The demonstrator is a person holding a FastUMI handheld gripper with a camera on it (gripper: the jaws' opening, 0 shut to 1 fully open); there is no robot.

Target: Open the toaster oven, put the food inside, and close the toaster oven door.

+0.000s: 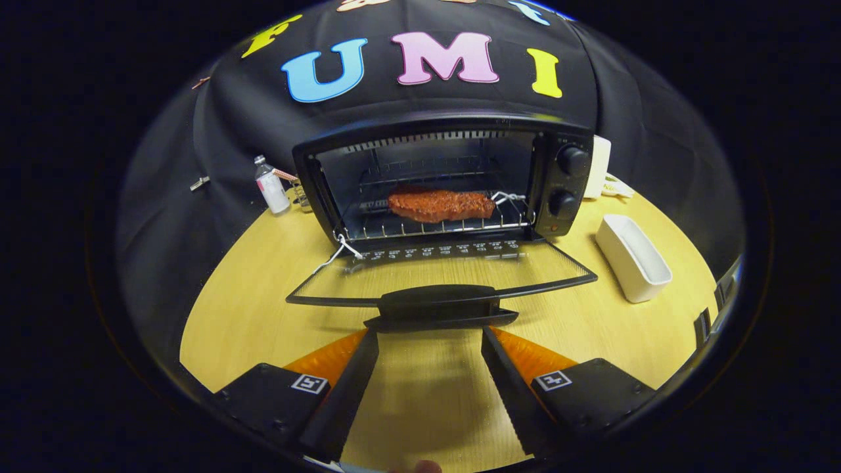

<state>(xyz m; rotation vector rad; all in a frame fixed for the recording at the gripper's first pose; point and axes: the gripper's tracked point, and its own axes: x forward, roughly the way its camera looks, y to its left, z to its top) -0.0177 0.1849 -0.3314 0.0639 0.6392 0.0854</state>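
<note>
The claw [430, 332] is released: its two fingers stand wide apart and nothing is between them except the bare wooden table [263, 309]. The fingertips [368, 338] are just below the door handle [439, 303], very near to it, but I cannot tell if they touch it.

Straight ahead of the claw stands the toaster oven [447, 180]. Its glass door [440, 272] is open and lies flat toward the fingers, with the dark handle at the near edge. Beyond the door, inside the oven, the food [440, 205], a reddish-brown piece that looks like meat, lies on the wire rack [394, 226]. Two round knobs [573, 159] are on the panel at the right side of the oven.

Ahead and to the right of the fingers a white oblong dish [634, 257] rests on the table, apart from the door. Ahead and to the left, beside the oven, stands a small bottle [271, 186].
</note>
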